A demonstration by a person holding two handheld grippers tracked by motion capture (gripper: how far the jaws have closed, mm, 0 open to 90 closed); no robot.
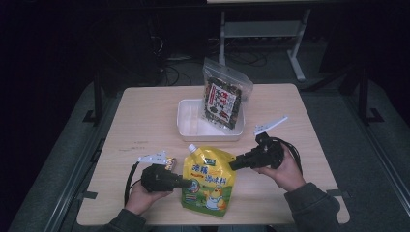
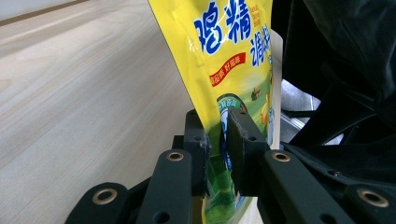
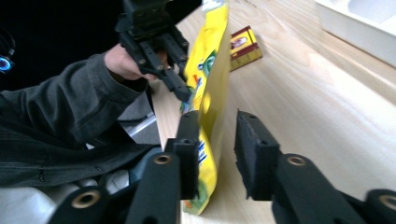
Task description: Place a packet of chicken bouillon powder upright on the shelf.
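Black jaws of the left gripper pinch the lower left edge of the yellow pouch, which stands upright near the table's front edge, long axis vertical, glossy crinkled film. Right gripper is half-open astride the opposite edge, seemingly not pressing; white tray lies beyond

The glossy yellow plastic spouted pouch with blue lettering stands upright near the bench's front edge.
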